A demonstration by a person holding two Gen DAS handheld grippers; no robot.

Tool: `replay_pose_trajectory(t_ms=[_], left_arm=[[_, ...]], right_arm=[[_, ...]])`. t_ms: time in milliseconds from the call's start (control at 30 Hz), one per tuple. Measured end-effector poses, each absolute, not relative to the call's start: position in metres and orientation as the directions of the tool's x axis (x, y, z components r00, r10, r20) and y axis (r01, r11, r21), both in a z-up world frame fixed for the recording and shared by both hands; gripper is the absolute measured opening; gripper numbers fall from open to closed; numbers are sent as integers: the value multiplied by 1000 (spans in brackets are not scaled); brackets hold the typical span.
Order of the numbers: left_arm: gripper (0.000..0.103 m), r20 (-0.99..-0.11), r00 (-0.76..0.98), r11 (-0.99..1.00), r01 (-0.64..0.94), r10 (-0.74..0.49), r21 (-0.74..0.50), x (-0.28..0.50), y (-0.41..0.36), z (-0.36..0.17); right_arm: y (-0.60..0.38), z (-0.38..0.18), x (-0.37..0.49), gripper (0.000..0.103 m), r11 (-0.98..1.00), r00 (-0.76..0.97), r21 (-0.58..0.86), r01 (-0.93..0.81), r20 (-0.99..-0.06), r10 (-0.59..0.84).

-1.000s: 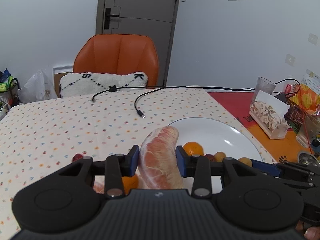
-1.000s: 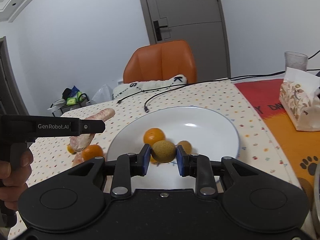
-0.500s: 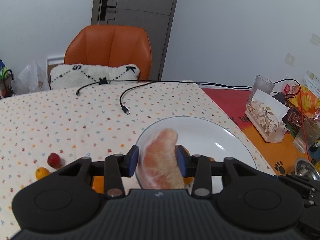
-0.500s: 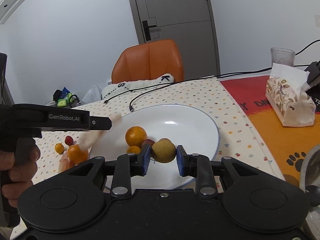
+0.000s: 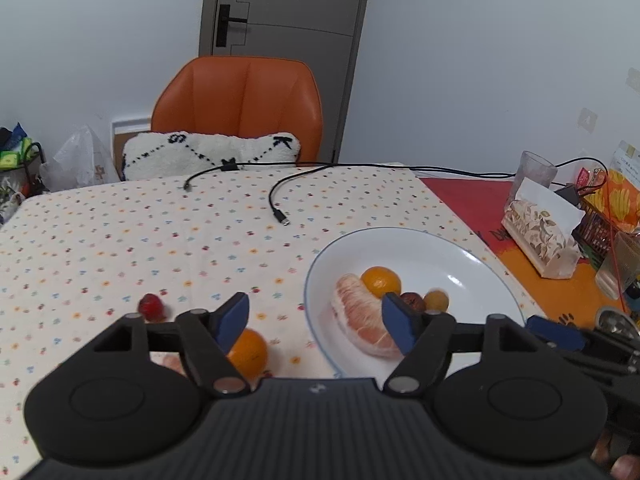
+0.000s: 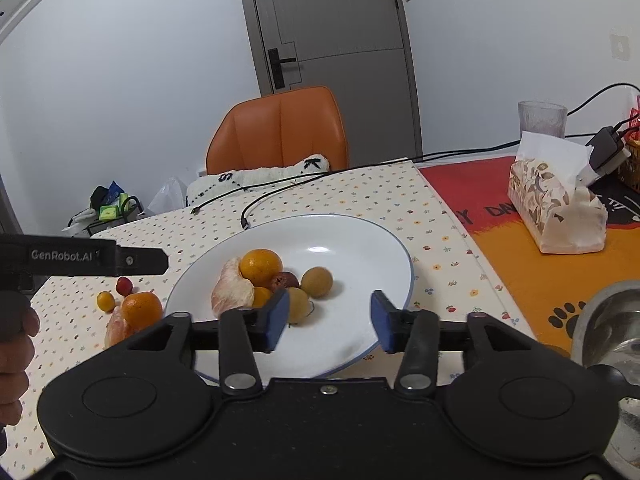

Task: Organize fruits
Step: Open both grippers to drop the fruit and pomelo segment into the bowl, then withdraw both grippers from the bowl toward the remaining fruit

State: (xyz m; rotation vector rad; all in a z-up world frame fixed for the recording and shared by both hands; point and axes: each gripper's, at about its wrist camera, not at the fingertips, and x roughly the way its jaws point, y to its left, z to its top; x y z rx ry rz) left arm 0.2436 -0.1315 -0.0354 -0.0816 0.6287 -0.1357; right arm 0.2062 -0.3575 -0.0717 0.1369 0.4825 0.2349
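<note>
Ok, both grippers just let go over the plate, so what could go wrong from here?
The round brown fruit sits loose on the sloped white plate, so it may roll. The left gripper has one finger beside the pomelo segment; pulling back carelessly could drag it. An orange, a red fruit and a small yellow fruit remain crowded together on the tablecloth, so grabbing one may knock another.
</note>
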Motion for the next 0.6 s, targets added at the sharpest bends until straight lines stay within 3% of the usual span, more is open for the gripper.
replay_pose_trajectory(t_ms=[267,600], left_arm=[[85,-574,810,993,93,-120,-77,225,-119,-35],[88,-573,816,996,50,-82,-72,206,-93,-37]], right_arm=[[-347,-68,196,55,958,854,184,-218,-440,278],[-330,-63,186,66,949,846,187,-254,-432,312]])
